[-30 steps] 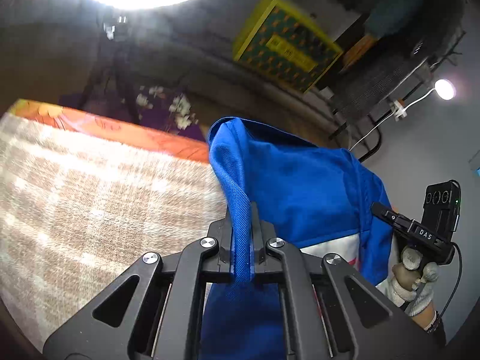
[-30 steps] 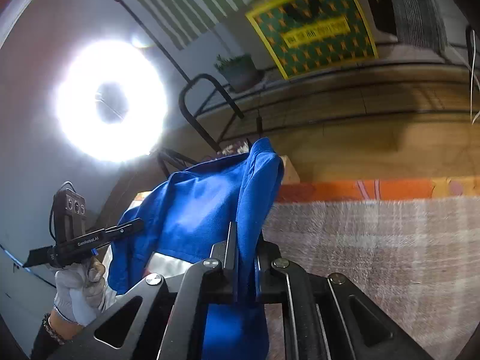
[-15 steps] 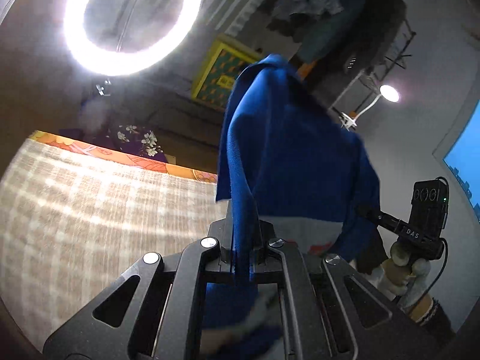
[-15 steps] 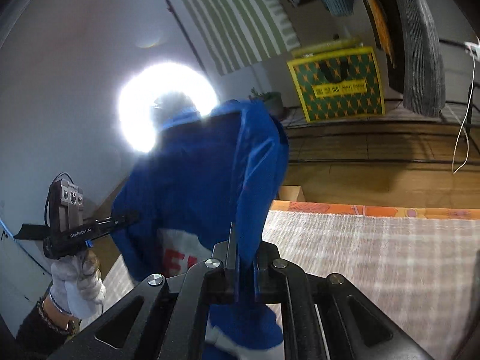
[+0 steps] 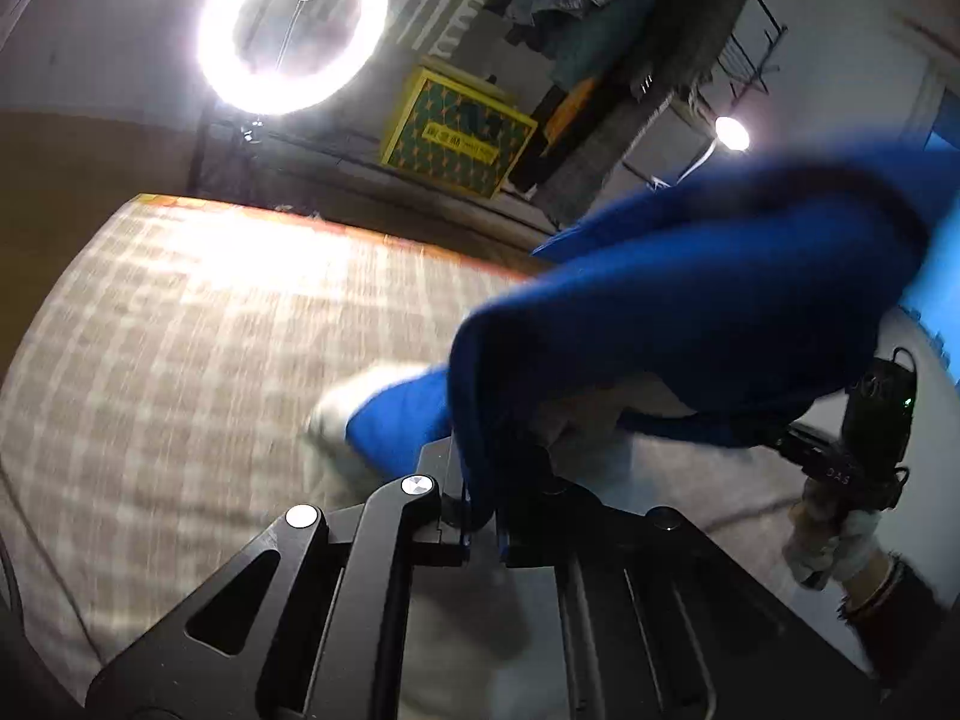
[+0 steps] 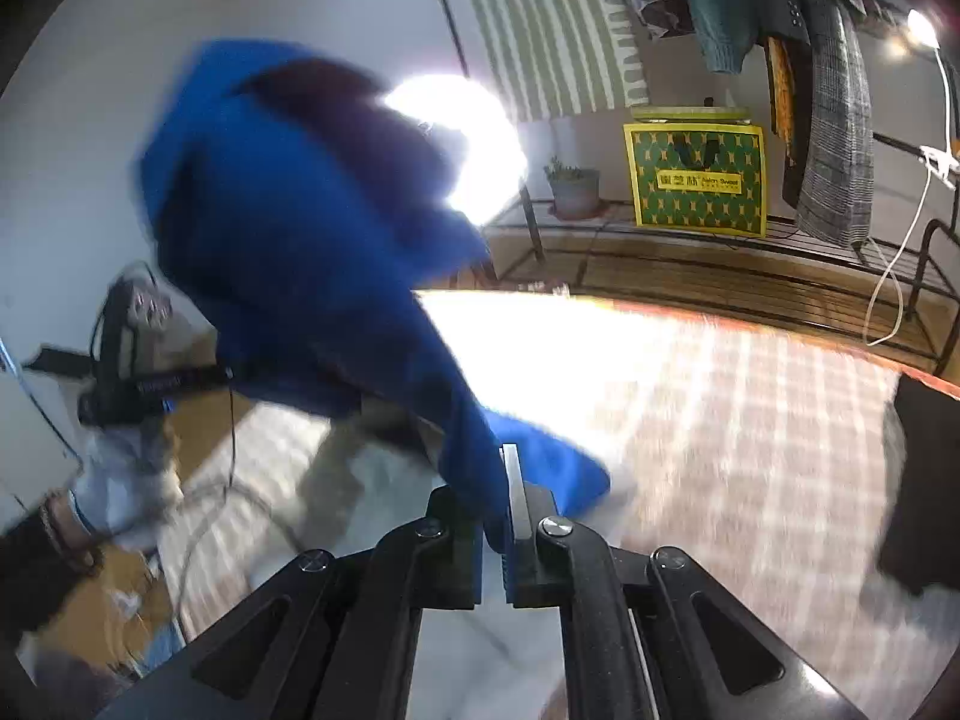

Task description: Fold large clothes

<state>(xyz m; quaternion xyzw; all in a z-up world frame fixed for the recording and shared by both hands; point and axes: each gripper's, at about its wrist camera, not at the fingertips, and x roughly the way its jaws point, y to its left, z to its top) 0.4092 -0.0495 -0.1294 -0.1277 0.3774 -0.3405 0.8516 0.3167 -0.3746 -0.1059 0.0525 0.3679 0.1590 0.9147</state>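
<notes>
A large blue garment point(image 5: 690, 312) with a white panel hangs in the air, blurred by motion. My left gripper point(image 5: 480, 510) is shut on one blue edge of it, the cloth rising from between the pads. In the right wrist view the same blue garment point(image 6: 312, 228) billows up to the left, and my right gripper point(image 6: 495, 516) is shut on another edge. Each view shows the other gripper held in a gloved hand point(image 5: 834, 540) point(image 6: 120, 480). Below lies the checked beige bedspread point(image 5: 180, 360) point(image 6: 750, 420).
A bright ring light point(image 5: 291, 24) stands beyond the bed. A yellow-green box point(image 6: 696, 180) and a potted plant point(image 6: 573, 189) sit on a low rack, with clothes on a rail point(image 6: 834, 120) at the right. A dark object point(image 6: 924, 480) lies at the bed's right edge.
Both grippers have swung up and across, carrying the garment. It flared upward and now trails sideways in a blur. The views take in more of the bed and the room.
</notes>
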